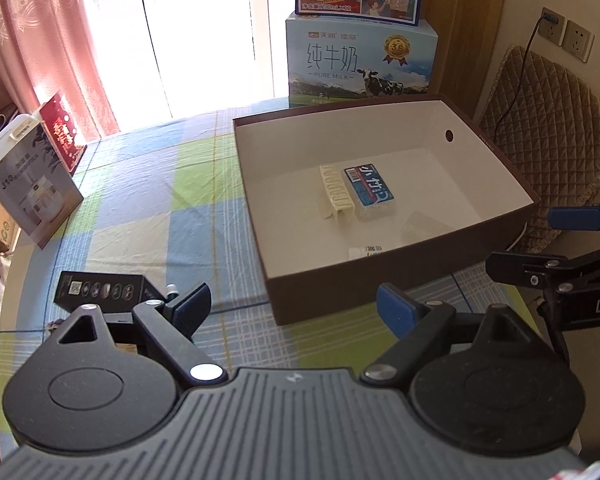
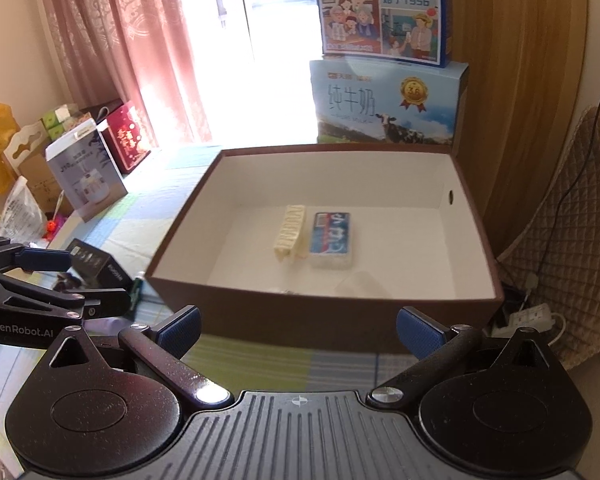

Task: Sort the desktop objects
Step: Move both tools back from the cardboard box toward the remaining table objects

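Both tools are empty and spread wide right now: your left tool (image 1: 292,308) hovers over the checked cloth on the bench (image 1: 148,216), and your right tool (image 2: 298,330) sits just short of the near wall of the brown box (image 2: 340,320). That box is clearly your collecting bin. Inside it a cream ribbed piece (image 1: 334,194) and a blue-labelled packet (image 1: 368,192) lie side by side, close together on the floor of the box (tidy, and it leaves room around them). Something small with a label (image 1: 370,251) rests against the near inner wall; too hidden to name. Still out on the cloth is the black carton (image 1: 100,292), just left of your left tool's finger, with a small capped item (image 1: 172,289) beside it. I'd judge the carton is next for the left, since it lies nearest that side.
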`<state>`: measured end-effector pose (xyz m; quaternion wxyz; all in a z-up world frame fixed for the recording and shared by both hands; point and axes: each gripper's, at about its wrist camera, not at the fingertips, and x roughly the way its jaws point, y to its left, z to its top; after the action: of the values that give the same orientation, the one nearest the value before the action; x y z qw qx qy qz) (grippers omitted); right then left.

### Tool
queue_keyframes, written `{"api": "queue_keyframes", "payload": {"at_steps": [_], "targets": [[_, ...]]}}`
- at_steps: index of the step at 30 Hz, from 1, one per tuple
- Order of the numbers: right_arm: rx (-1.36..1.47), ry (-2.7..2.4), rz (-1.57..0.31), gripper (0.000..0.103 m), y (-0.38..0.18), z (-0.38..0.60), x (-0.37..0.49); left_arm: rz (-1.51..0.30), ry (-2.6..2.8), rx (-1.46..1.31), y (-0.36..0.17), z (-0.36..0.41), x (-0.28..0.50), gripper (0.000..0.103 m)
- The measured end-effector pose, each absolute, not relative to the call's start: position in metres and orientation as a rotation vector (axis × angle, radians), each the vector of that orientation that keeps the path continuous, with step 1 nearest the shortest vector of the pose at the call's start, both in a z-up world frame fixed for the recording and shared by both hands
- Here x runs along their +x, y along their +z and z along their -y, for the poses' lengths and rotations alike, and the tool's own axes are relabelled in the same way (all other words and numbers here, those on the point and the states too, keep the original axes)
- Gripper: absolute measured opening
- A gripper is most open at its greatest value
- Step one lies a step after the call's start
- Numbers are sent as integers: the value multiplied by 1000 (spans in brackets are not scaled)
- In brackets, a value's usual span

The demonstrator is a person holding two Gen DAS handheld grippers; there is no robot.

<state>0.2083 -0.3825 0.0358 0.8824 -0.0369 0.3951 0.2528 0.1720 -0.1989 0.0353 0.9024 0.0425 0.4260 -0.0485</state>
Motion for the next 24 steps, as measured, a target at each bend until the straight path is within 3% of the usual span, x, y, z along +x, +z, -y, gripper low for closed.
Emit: {"api": "queue_keyframes", "payload": {"at_steps": [24], "targets": [[-107, 639, -902, 101, 8, 311, 148, -926, 28, 43, 20, 106, 93, 89]]}}
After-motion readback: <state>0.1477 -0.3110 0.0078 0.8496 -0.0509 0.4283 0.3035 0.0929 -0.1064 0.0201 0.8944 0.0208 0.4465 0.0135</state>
